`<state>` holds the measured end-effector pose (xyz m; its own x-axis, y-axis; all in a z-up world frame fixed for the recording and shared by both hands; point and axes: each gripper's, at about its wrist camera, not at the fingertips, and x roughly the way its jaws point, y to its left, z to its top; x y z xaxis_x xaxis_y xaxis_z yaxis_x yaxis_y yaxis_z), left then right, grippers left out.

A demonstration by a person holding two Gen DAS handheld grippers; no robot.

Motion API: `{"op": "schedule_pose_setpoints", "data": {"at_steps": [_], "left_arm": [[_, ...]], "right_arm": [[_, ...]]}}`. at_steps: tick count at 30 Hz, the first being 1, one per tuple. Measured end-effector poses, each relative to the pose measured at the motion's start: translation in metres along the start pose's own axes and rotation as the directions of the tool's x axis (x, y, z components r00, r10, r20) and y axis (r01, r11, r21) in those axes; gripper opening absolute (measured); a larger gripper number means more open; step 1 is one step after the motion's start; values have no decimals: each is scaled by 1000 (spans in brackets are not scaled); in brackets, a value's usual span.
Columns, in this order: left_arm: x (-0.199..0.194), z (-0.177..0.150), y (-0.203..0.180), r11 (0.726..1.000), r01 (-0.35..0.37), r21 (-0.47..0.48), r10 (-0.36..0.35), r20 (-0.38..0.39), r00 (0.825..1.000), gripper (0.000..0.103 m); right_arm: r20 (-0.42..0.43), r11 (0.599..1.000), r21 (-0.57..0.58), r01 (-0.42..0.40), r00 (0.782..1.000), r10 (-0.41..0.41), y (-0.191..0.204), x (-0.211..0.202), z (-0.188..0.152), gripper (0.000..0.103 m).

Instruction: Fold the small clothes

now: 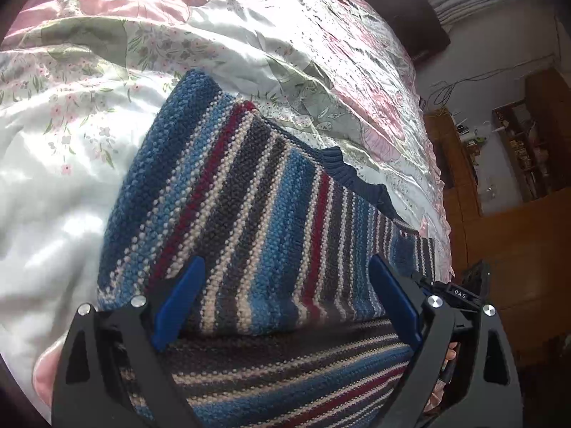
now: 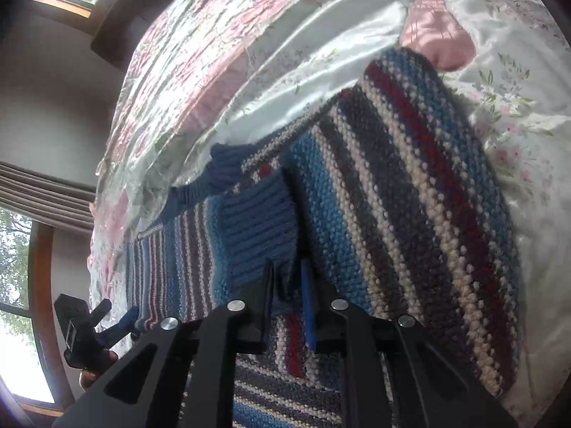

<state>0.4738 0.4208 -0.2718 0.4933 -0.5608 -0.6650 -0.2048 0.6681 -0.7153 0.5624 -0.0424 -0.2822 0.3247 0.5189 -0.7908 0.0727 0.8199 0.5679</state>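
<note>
The striped knit sweater [image 1: 257,207] lies partly folded on the floral bedspread [image 1: 107,82], filling the centre and bottom of both views; its lower portion is cut off by the frame edge. The left gripper [image 1: 285,267] stands spread wide above the knit, holding nothing. The right gripper [image 2: 289,267] is clenched on a fold of the sweater near its blue ribbed cuff [image 2: 257,228]; the contact itself is partly hidden.

Left gripper [image 1: 285,278] had black angular linkage arms, round silver screws, flat blue pads [image 1: 178,299], small white "DAS" lettering on a black block, right gripper [image 2: 289,285] was matching black, silver-screwed, blue-padded
</note>
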Motion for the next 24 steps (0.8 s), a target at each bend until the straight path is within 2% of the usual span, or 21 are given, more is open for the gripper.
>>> {"op": "schedule_pose_setpoints", "data": {"at_steps": [2, 3, 6, 8, 10, 11, 12, 13, 15, 18, 20, 22, 23, 24], "left_arm": [[-5, 6, -13, 999, 19, 50, -21, 28, 999, 92], [-7, 11, -20, 997, 35, 74, -38, 44, 998, 92], [2, 29, -28, 994, 61, 88, -66, 64, 996, 92], [17, 43, -27, 997, 35, 75, -39, 57, 998, 92], [34, 55, -17, 999, -4, 36, 3, 17, 1000, 92], [44, 60, -9, 998, -53, 18, 53, -5, 999, 92], [52, 63, 0, 996, -94, -2, 94, -30, 995, 92], [57, 64, 7, 995, -102, -17, 101, -54, 993, 88], [52, 66, 6, 996, -93, -17, 92, -57, 994, 86], [27, 57, -5, 999, -41, 11, 41, -18, 999, 88], [10, 42, -12, 998, 8, 57, -8, -8, 1000, 89], [0, 24, -11, 997, 2, 72, -2, 7, 1000, 89], [1, 18, -7, 998, -16, 65, 16, 1, 1000, 89], [6, 13, -1, 996, -65, 61, 66, -17, 998, 89]], "right_arm": [[101, 999, -17, 30, 994, -28, 6, -18, 9, 26], [121, 1000, -18, 9, 993, -7, 10, -20, 14, 26], [53, 995, -26, -97, 994, 99, 24, 3, 26, 26], [7, 994, -8, -112, 994, 112, 29, 26, 28, 26], [-24, 995, 20, -101, 995, 102, 25, 45, 27, 25], [-27, 996, 26, -82, 996, 83, 19, 50, 27, 20], [-29, 998, 24, -64, 997, 65, 13, 54, 28, 6], [-30, 998, 25, -53, 998, 54, 6, 55, 29, 0], [-7, 997, 41, -66, 998, 67, -5, 47, 30, 0], [13, 994, 10, -112, 994, 112, -3, 21, 20, 12], [15, 986, -2, -164, 986, 164, -2, 6, 7, 13], [-15, 984, -1, -177, 984, 177, -6, 7, -5, 13], [-33, 990, -6, -144, 989, 143, -9, 12, -10, 12], [-44, 994, -7, -105, 993, 105, -14, 18, -14, 2]]}}
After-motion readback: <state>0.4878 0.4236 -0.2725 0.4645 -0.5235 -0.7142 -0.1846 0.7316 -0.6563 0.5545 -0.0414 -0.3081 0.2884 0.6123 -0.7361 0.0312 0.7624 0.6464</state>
